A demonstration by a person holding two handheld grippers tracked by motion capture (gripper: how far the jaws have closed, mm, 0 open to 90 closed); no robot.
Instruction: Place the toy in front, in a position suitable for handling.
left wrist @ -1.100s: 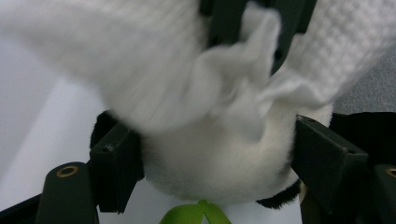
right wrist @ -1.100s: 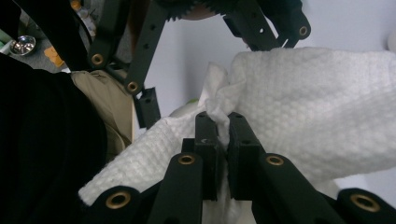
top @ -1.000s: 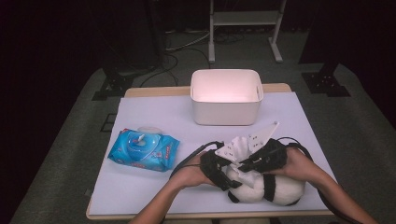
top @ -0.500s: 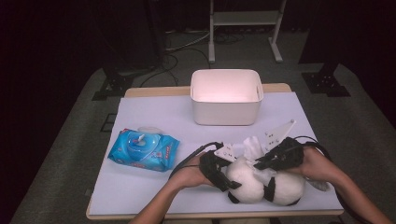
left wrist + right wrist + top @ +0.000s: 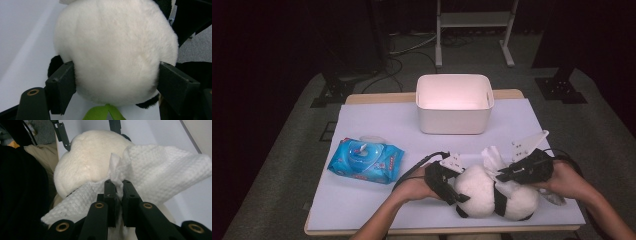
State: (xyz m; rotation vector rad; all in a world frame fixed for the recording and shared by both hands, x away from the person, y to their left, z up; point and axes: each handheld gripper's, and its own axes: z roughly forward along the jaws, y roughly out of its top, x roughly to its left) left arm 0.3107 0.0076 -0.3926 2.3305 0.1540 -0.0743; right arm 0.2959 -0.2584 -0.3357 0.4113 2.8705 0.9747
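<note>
Plush toy (image 5: 115, 50) cut off by top edge; wipe (image 5: 160, 172) cut off at right edge.

A white rectangular bin (image 5: 454, 105) stands at the far middle of the white-covered worktop (image 5: 377, 200), while a blue pack of wet wipes (image 5: 365, 160) lies flat near its left side, well apart from the bin, with grey carpet and black cables beyond.
</note>
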